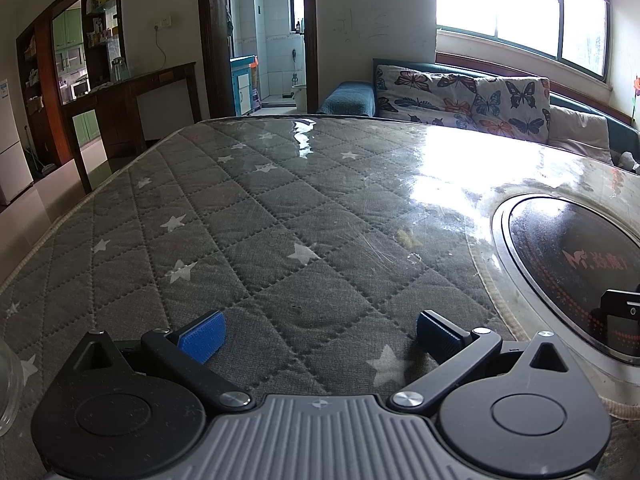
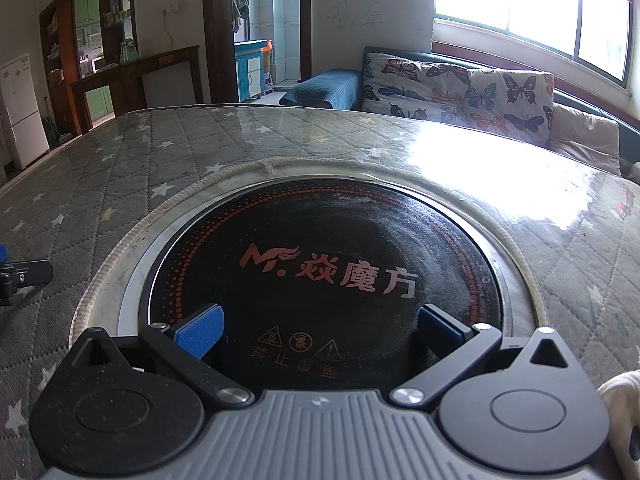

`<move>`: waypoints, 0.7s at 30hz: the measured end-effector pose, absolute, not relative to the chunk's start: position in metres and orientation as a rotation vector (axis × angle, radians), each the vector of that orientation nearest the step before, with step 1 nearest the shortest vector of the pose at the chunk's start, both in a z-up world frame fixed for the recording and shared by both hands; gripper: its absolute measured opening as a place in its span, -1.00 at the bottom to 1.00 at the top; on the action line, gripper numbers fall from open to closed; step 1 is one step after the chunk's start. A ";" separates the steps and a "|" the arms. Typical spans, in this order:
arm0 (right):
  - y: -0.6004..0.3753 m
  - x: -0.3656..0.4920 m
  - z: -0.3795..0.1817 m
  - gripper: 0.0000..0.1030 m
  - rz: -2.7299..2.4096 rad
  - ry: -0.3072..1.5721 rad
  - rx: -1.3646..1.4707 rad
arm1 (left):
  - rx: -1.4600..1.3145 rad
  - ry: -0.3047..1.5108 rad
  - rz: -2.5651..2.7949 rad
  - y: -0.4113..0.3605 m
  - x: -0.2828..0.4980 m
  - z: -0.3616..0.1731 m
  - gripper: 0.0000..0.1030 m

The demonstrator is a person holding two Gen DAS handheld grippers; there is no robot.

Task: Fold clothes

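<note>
Both grippers, left gripper (image 1: 320,332) and right gripper (image 2: 320,330), are hovering over the table (image 1: 280,208) with fingers wide and empty, probably awaiting a garment to grasp.

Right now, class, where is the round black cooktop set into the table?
In the right wrist view the cooktop lies directly ahead of the open right gripper, ringed by the quilted star cover; in the left wrist view it sits at the right edge.
</note>
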State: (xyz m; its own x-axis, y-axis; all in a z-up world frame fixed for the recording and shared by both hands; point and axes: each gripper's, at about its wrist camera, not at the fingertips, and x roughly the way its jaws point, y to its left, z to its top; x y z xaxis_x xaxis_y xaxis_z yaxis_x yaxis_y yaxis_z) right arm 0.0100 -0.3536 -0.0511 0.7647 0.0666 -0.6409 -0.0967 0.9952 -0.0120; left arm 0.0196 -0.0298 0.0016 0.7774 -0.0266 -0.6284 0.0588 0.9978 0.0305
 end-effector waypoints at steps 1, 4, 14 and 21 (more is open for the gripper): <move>-0.354 0.010 -0.051 1.00 0.089 0.695 -0.045 | 0.049 0.679 -0.046 -0.030 0.020 0.001 1.00; -0.354 0.010 -0.051 1.00 0.089 0.695 -0.045 | 0.052 0.678 -0.046 -0.028 0.019 0.001 1.00; -0.354 0.010 -0.051 1.00 0.089 0.695 -0.045 | 0.049 0.679 -0.047 -0.027 0.021 0.001 1.00; -0.354 0.010 -0.051 1.00 0.089 0.695 -0.045 | 0.048 0.679 -0.047 -0.028 0.020 0.001 1.00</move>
